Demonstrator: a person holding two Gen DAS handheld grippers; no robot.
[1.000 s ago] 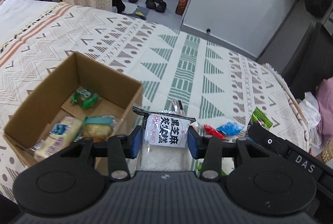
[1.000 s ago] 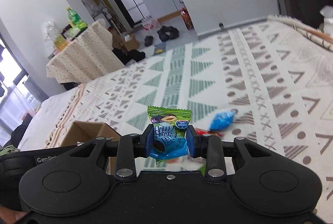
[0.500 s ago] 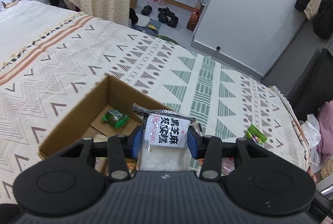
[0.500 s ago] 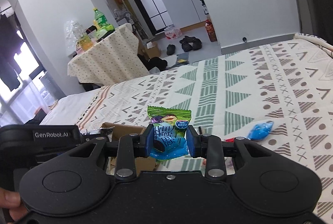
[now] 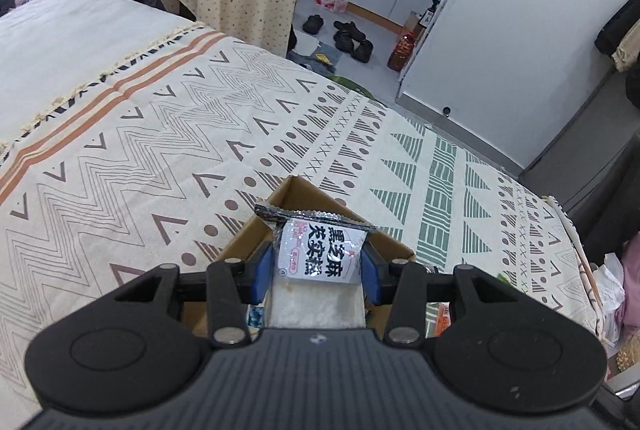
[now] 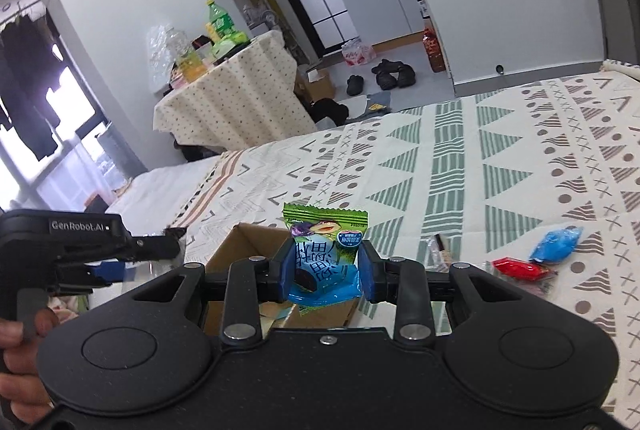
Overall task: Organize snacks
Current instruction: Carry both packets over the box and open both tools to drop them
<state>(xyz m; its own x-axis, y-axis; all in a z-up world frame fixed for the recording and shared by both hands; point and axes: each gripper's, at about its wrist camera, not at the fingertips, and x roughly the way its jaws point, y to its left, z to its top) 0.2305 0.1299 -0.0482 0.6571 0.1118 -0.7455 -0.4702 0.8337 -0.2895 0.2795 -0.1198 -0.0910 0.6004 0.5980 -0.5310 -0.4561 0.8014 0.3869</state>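
Left wrist view: white packet (image 5: 320, 257) pinched in fingers (image 5: 259, 272) over box (image 5: 308, 196), green packet (image 6: 324, 254) likewise gripped; next, release both inside.

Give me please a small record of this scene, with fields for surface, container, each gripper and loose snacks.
surface: patterned bedspread
container: open brown cardboard box
left hand-held gripper: shut on white sachet with black print
right hand-held gripper: shut on green and blue snack packet
loose snacks: blue wrapped sweet, red wrapped sweet
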